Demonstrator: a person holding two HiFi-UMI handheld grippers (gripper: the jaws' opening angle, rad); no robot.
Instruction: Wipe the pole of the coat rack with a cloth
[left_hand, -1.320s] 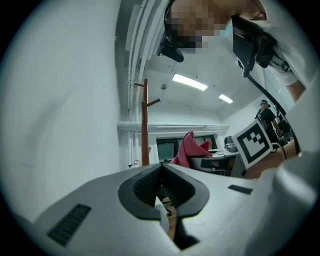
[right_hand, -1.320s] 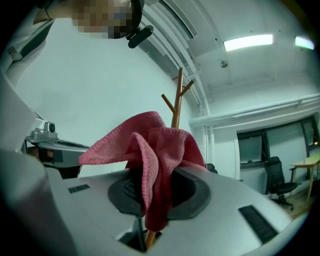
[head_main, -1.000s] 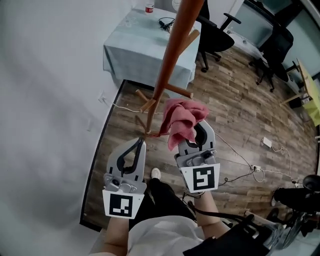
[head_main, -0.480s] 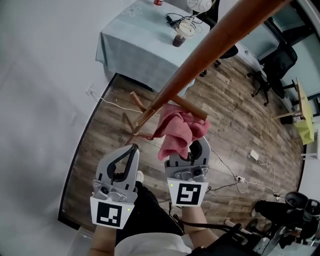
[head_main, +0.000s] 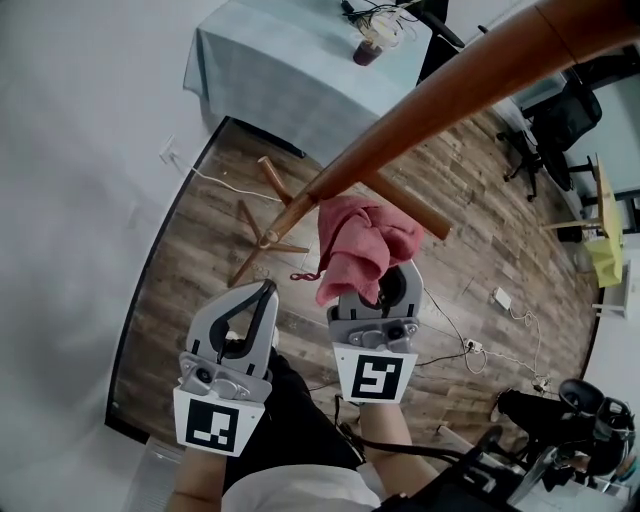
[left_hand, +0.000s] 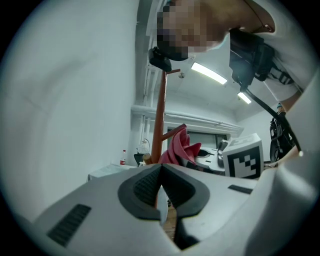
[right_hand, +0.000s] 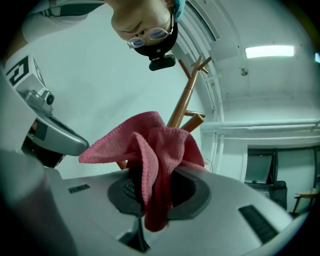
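The brown wooden coat rack pole (head_main: 440, 100) slants from the top right down to its splayed legs (head_main: 262, 236) on the floor. A pink cloth (head_main: 356, 248) bunches up just below the pole, beside a side peg (head_main: 412, 212). My right gripper (head_main: 385, 285) is shut on the cloth, which stands above its jaws in the right gripper view (right_hand: 155, 150), with the pole (right_hand: 182, 102) behind it. My left gripper (head_main: 264, 292) sits to the left, shut on nothing. Its jaws meet in the left gripper view (left_hand: 161, 172), with the pole (left_hand: 160, 115) and cloth (left_hand: 179, 147) beyond.
A table with a pale blue cover (head_main: 270, 70) stands past the rack, with a cup (head_main: 367, 50) and cables on it. Office chairs (head_main: 555, 125) are at the right. Cords and a power strip (head_main: 500, 298) lie on the wood floor. A white wall (head_main: 80, 200) runs along the left.
The head view has tipped, so the pole now sweeps wider across the upper right. Both grippers stay shut and keep their places; the cloth remains close under the pole.
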